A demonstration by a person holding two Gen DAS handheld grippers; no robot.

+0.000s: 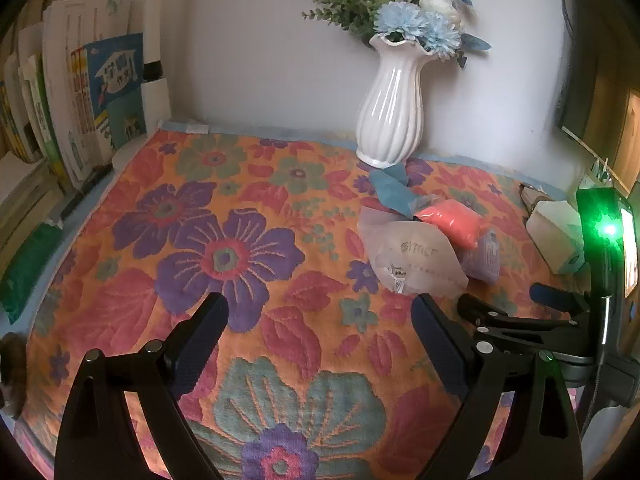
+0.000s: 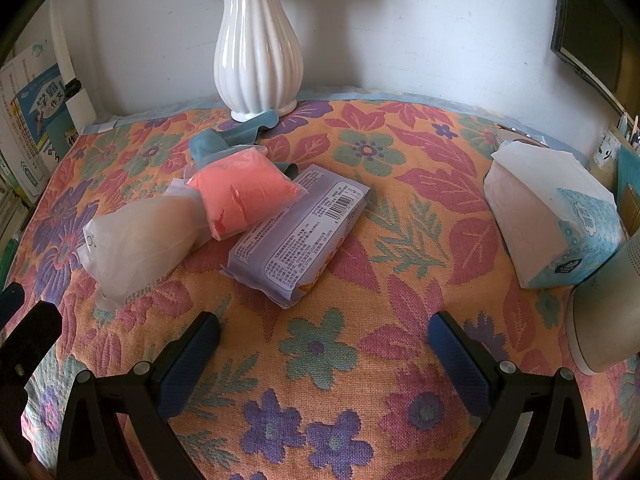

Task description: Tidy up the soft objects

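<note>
Both grippers released, left gripper (image 1: pixel 320 316) & right gripper (image 2: pixel 324 334) over floral cloth (image 2: pixel 360 380), nothing btwn jaws, coral pouch (image 2: pixel 240 196), white pouch (image 2: pixel 136 244), purple pack (image 2: pixel 296 236) piled in front of vase (image 2: pixel 256 52), tissue pack (image 2: pixel 552 224) well right of vase

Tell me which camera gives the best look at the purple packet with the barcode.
The right wrist view: the purple packet lies near and whole, label and barcode facing up. In the left wrist view it is far off, mostly hidden behind the white pouch.
</note>
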